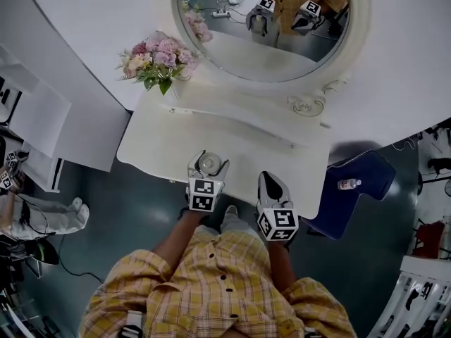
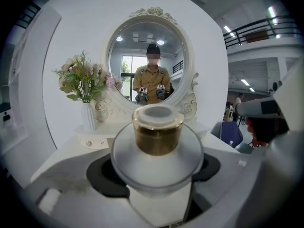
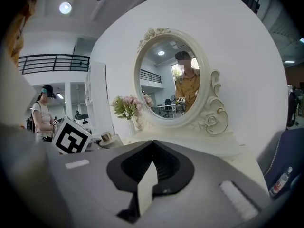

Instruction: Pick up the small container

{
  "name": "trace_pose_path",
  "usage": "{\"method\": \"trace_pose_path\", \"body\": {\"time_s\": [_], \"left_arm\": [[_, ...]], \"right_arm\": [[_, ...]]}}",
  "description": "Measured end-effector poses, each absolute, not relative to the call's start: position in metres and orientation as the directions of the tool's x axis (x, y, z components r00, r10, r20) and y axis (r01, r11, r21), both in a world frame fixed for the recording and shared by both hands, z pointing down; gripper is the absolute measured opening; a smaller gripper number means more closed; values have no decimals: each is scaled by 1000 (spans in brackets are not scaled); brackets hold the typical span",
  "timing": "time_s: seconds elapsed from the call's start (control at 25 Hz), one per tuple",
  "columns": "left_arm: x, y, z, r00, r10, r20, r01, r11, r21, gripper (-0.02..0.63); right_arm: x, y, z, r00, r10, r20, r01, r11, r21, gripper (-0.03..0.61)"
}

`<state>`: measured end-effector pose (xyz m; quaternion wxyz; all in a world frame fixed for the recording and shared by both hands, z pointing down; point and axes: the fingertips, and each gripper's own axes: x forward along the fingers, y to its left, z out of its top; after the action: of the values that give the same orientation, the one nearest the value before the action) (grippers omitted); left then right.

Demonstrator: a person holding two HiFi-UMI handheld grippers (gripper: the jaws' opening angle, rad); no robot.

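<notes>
One grip made: the small container (image 1: 209, 162) sits in the left gripper (image 1: 208, 169) at the dressing table's (image 1: 158, 146) front edge.
Head view: the container lies between that gripper's fingers just inside the front edge, near its middle, and the right gripper (image 1: 269, 186) hangs beside it, off the edge. Left gripper view: both jaws press the frosted body below its gold collar, so the grasp looks done. Whether it is clear of the top I cannot tell, so the lift may be what is left. Right gripper view: the jaws are closed together with nothing between them.
</notes>
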<state>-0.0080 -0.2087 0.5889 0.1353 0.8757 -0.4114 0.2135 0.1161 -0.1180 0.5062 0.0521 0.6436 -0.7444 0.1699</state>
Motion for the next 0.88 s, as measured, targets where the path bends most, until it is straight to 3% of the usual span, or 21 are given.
{"method": "trace_pose_path", "body": {"time_s": [0.88], "left_arm": [[-42,-173,503,627,-703,334,-758,-650,54,344]], "right_arm": [[87,-94,465,-146,-965,219,-982,113,-154,0]]}}
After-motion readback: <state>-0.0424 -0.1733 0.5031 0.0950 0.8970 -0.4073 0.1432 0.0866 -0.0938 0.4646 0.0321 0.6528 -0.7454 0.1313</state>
